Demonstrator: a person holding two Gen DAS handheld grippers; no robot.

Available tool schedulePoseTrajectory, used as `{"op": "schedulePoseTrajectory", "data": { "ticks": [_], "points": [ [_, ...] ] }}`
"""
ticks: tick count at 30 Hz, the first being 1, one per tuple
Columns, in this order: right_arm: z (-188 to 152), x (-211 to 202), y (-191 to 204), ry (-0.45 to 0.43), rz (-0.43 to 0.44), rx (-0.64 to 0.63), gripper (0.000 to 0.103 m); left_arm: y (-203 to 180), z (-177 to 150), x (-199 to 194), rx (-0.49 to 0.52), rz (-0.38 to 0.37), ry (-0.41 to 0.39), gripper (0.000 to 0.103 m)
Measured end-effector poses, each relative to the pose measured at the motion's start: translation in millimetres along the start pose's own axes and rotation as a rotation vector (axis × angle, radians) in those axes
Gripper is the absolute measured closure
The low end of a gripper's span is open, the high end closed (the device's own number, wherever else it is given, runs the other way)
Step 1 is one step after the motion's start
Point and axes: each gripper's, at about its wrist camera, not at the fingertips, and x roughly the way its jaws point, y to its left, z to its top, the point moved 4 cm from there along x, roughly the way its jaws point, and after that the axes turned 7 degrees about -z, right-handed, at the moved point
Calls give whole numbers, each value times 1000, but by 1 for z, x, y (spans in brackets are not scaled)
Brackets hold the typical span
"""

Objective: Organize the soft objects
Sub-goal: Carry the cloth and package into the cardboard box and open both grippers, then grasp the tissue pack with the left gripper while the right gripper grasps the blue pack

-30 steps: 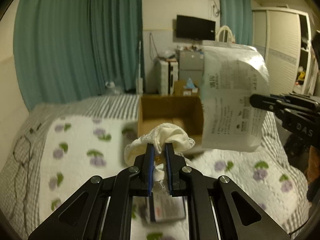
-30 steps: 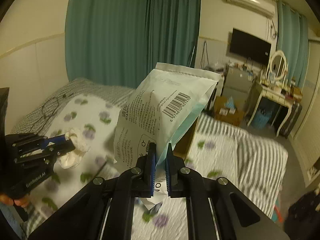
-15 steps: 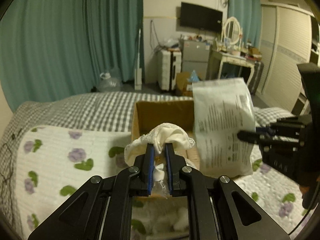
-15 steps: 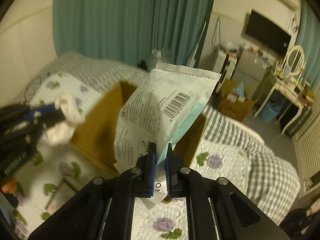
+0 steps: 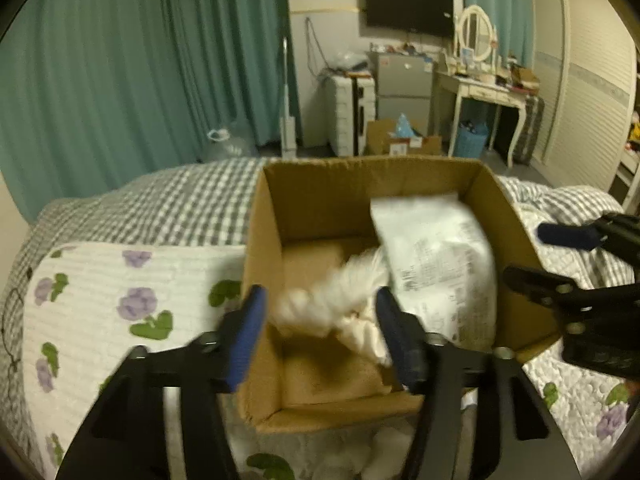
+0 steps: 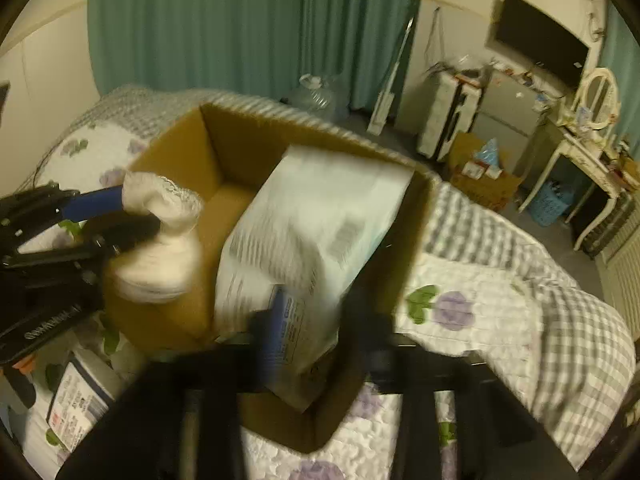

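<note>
With both claws spread wide over the cardboard box [image 5: 320, 196] on the bed, the white cloth bundle [image 5: 340, 304] and plastic packet [image 6: 312, 236] seem, through blur, to drop inside. The cloth may still snag the left claw [image 5: 320, 340]; the right claw [image 6: 316, 328] looks clear.

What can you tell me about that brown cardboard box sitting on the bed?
The cardboard box is plain brown corrugated board, open at the top, with no flaps showing, standing upright on the flowered quilt. Its floor is partly bare. A white printed plastic pack lies tilted along its right side, and a white cloth bundle, blurred, is over its middle.
</note>
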Motion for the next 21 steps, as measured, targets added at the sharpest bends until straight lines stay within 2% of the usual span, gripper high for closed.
{"op": "schedulePoseTrajectory", "data": {
  "ticks": [3, 5, 8, 11, 15, 17, 18, 21],
  "points": [
    [6, -30, -6, -40, -18, 14, 42, -3, 5, -26, 18, 20, -31, 31],
    [12, -59, -7, -70, -44, 21, 31, -4, 9, -49, 25, 27, -50, 28],
    [19, -109, -6, -126, -72, 28, 22, -2, 13, -88, 19, 29, -97, 21],
    [20, -161, -2, -135, -125, 28, 21, 2, 16, -138, -5, 32, -155, 19],
    [14, -222, 8, -164, -132, 37, 15, 6, 12, -193, -14, 34, -209, 18],
    [11, -253, 13, -187, -154, 24, 9, 7, 8, -215, -15, 45, -228, 9],
    [9, -269, 18, -197, -168, 16, 7, 7, 5, -226, -17, 52, -236, 0],
    [2, -294, 29, -201, -161, 15, 0, 8, -6, -246, -15, 40, -255, 0]
  ]
}}
